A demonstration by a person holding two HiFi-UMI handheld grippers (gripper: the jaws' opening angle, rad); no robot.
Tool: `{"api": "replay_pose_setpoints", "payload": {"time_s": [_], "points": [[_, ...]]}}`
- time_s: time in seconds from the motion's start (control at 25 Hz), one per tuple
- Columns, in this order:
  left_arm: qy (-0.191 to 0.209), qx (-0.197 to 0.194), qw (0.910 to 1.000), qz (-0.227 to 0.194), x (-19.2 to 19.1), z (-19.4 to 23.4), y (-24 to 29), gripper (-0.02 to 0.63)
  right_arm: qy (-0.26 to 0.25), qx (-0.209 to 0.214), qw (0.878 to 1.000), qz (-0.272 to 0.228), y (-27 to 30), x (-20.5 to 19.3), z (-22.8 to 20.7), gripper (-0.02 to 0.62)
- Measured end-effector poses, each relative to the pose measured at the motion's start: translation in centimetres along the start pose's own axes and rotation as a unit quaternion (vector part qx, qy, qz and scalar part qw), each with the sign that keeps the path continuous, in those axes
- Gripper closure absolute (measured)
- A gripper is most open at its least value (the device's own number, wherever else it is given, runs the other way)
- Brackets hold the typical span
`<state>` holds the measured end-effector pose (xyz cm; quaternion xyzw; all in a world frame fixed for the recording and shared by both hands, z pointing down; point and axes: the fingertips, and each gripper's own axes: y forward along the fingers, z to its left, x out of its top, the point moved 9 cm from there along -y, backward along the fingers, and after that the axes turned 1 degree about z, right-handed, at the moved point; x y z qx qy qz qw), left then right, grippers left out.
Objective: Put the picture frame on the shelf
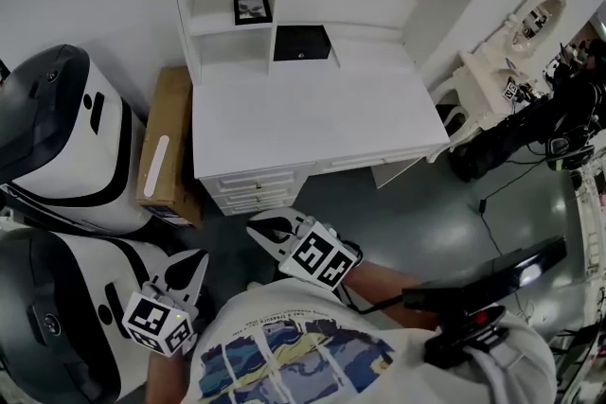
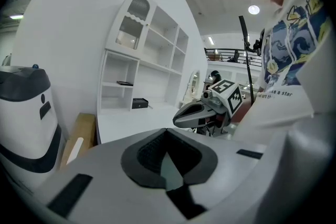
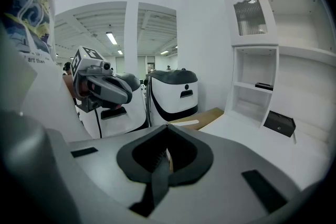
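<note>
- The white wooden desk with its tall shelf unit [image 1: 312, 123] stands in front of me. Its worktop is bare except along the back edge. I am well back from it, so any reach has to cross the whole worktop.
- Two bulky white-and-black machines [image 1: 57, 128] crowd my left side. A wide swing of my left arm could knock one.
- A flat brown cardboard box [image 1: 169, 142] leans by the desk's left edge, clear of my path.
- My left gripper [image 1: 189, 270] has its jaws together on nothing.
- My right gripper [image 1: 265, 227] also has its jaws together and carries nothing.
- A small black box [image 1: 301, 43] sits at the worktop's back edge, just below and to the right of the shelf.
- The small black-edged picture frame [image 1: 252, 9] is already on the middle shelf of the left-hand compartment, near its right wall, and seems to lie flat. I judge the placing done. Nudging it with shut jaws could push it off the shelf's front edge onto the worktop.
</note>
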<state>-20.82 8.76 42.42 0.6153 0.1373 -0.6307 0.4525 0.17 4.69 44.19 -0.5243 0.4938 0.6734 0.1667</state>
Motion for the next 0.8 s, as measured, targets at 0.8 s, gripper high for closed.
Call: {"api": "replay_pose_setpoints", "payload": {"time_s": [0.8], "points": [[-0.006, -0.006, 0.9995, 0.03, 1.5, 1.5, 4.7, 0.594, 0.026, 0.01, 1.0, 0.0, 1.2, -1.3, -4.5, 0.571]]}}
